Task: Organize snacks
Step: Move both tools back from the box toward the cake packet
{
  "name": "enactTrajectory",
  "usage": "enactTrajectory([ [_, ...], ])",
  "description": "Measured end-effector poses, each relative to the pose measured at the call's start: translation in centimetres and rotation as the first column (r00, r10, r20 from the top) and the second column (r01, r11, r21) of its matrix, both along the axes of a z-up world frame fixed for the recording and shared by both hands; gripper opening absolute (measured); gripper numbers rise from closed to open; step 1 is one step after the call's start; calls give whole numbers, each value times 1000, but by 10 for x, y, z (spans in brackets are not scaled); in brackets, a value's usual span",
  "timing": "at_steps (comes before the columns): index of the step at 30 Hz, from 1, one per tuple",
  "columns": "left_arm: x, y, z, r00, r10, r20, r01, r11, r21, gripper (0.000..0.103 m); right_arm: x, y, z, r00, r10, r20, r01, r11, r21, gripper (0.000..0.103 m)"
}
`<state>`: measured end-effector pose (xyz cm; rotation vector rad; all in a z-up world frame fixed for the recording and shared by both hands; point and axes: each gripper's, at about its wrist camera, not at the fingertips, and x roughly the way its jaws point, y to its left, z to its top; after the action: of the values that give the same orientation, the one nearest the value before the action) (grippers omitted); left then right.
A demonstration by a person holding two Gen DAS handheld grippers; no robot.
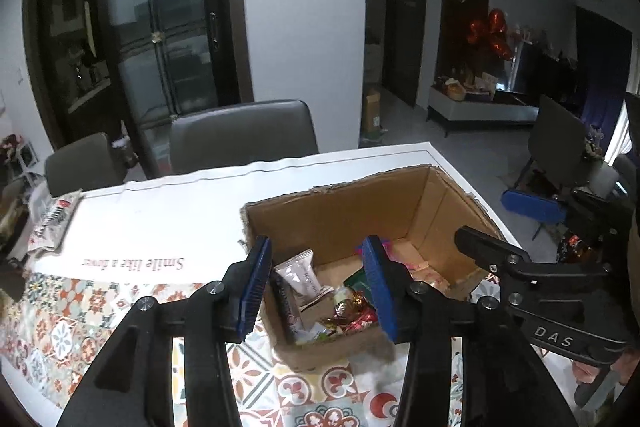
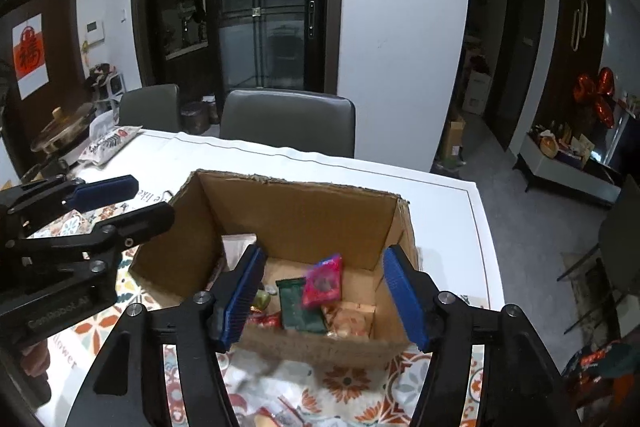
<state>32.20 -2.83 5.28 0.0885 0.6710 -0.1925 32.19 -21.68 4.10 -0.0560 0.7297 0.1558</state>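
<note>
An open cardboard box (image 1: 340,215) stands on the table and holds several snack packets. In the left wrist view a white packet (image 1: 301,274) leans in the box's near left corner beside gold-wrapped sweets (image 1: 349,305). My left gripper (image 1: 316,245) is open above that near corner, with nothing between its blue pads. In the right wrist view a pink packet (image 2: 323,281) and a green packet (image 2: 298,303) lie inside the box (image 2: 296,215). My right gripper (image 2: 325,251) is open over the box's near wall and holds nothing. The left gripper (image 2: 146,201) shows at the box's left side.
A white printed snack bag (image 1: 52,223) lies at the far left of the table (image 1: 192,211). A patterned cloth (image 1: 72,327) covers the near part of the table. Grey chairs (image 1: 240,135) stand behind it. The table's right edge (image 2: 486,247) runs close to the box.
</note>
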Motion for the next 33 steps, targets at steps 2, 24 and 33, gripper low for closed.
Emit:
enactTrajectory([
  [2,-11,0,2,1000,-7,17,8,1000,-6,47,-10,-2,1,1000,-2,8,2,1000,7,63],
  [24,-92,-25,-20,989,-137,46,137,991,2,55,-120,-25,-12,986,-152,64,148,987,56,74],
  [33,-93,-38,-64,978,-191,-80,187,981,-54,55,-132,-36,-47,981,-195,-7,195,979,61,74],
])
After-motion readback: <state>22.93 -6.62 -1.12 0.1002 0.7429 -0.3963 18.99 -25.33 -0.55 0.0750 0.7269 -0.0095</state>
